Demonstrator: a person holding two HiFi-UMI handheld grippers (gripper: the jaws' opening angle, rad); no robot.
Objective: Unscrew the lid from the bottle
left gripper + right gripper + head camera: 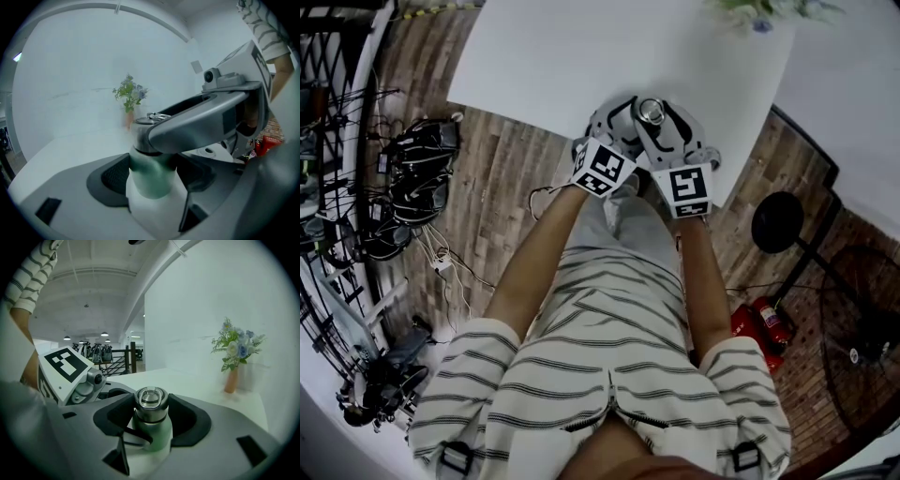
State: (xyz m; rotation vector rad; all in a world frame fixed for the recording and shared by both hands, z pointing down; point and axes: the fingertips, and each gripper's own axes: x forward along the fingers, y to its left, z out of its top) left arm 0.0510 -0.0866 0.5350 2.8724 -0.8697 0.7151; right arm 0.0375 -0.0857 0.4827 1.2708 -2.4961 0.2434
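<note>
A white counter [581, 56] fills the head view toward 12 o'clock, standing on a wood-plank floor [497, 178]. At 9 o'clock a tangle of dark cables [412, 178] lies on the planks beside black racks. At 3 o'clock sits a round black stand base [778, 222], with a red fire extinguisher [764, 323] lying at 4 o'clock. A vase of flowers [234, 357] stands at the counter's far edge against a plain white wall [211, 296]. Round ceiling lights [104, 333] glow above a black railing [119, 359].
</note>
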